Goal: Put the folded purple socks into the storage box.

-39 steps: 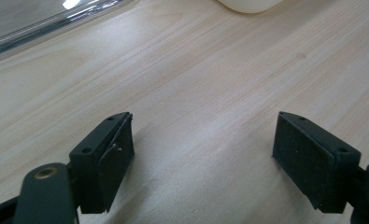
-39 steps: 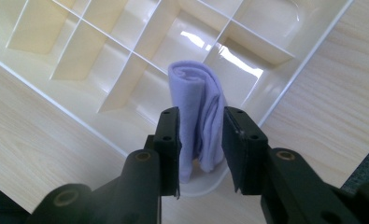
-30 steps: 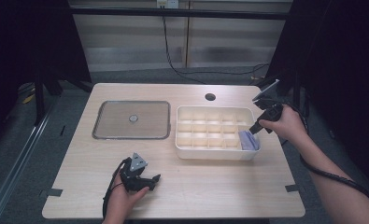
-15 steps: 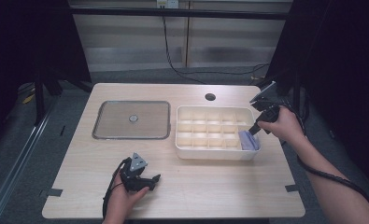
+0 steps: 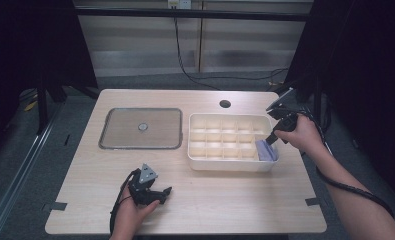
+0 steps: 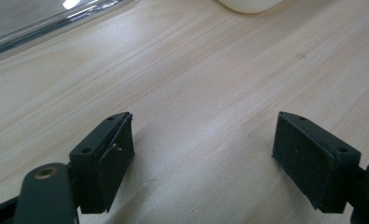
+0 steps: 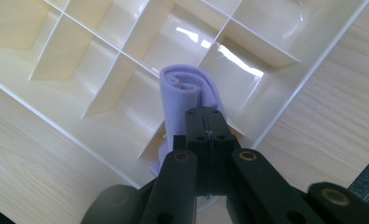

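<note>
A white divided box (image 5: 220, 165) stands right of the table's middle. A rolled lavender cloth (image 5: 266, 150) stands in its near right corner compartment. My right gripper (image 5: 270, 142) reaches down into that corner from the right. In the right gripper view the jaws (image 7: 209, 113) are pressed together with their tips against the cloth (image 7: 186, 88). I see no cloth between them. The box's rim (image 7: 313, 70) runs just beside them. My left gripper (image 5: 165, 191) rests on the table near the front edge. It is open (image 6: 203, 154) with only bare wood between its fingers.
A flat grey square lid (image 5: 141, 128) with a small centre knob lies left of the box, and its edge (image 6: 42, 28) shows in the left gripper view. A round cable hole (image 5: 225, 104) sits near the table's back edge. Dark frames stand at both sides.
</note>
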